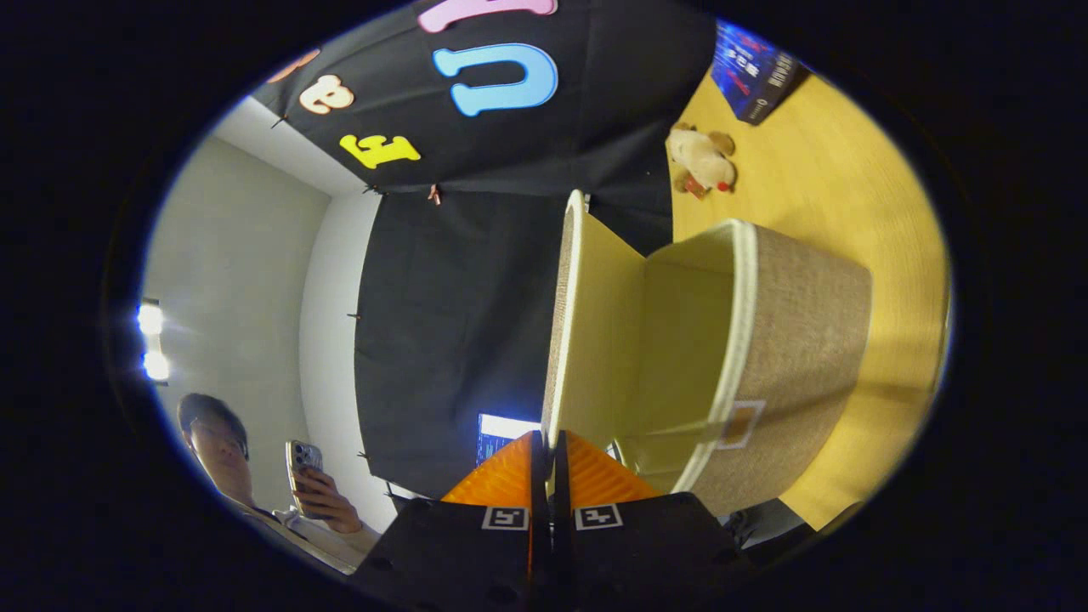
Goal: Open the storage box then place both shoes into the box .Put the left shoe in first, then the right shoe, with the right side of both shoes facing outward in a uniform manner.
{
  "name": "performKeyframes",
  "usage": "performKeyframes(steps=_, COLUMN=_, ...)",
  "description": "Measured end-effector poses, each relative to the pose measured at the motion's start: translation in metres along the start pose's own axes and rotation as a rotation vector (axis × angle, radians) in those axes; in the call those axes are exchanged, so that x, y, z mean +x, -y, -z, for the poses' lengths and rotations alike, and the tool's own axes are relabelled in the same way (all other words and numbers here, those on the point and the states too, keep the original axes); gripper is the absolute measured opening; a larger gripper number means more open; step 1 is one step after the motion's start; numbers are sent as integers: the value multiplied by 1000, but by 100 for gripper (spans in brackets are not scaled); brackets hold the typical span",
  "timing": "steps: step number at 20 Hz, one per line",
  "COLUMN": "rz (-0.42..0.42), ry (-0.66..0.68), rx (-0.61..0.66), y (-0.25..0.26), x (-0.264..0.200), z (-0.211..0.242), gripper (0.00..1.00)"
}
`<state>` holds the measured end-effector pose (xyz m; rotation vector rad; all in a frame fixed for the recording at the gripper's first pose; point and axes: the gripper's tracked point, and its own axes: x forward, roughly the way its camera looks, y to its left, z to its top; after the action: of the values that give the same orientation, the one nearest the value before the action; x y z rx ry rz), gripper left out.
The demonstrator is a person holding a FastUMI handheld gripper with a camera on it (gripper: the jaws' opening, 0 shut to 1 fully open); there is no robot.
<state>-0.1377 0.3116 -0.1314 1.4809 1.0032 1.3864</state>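
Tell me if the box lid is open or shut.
Open: the lid is swung clear of the box, its pale inside exposed; the gripper jaws pinch the lid's edge.

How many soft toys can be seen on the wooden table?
1. The soft toy lies on the wooden table, beyond the open storage box and near a dark book. The gripper pinches the box's lid. The box may hide others.

lid (563,323) edge runs down between the fingers (595,484), pinched portion hidden behind them. storage box (765,357) near corner at 6 o'clock cut off by gripper (548,450) body, interior floor not visible. book (755,72) at 1 o'clock clipped, cover unreadable. plush toy (701,160) too small to tell the animal.
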Motion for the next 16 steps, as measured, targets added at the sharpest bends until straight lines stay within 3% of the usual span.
performKeyframes(steps=8, rz=42, ry=0, rx=-207, y=-63, x=91, z=-7, gripper=5)
performKeyframes(steps=16, rz=73, ry=-11, rx=-267, y=-75, x=181, z=-2, gripper=6)
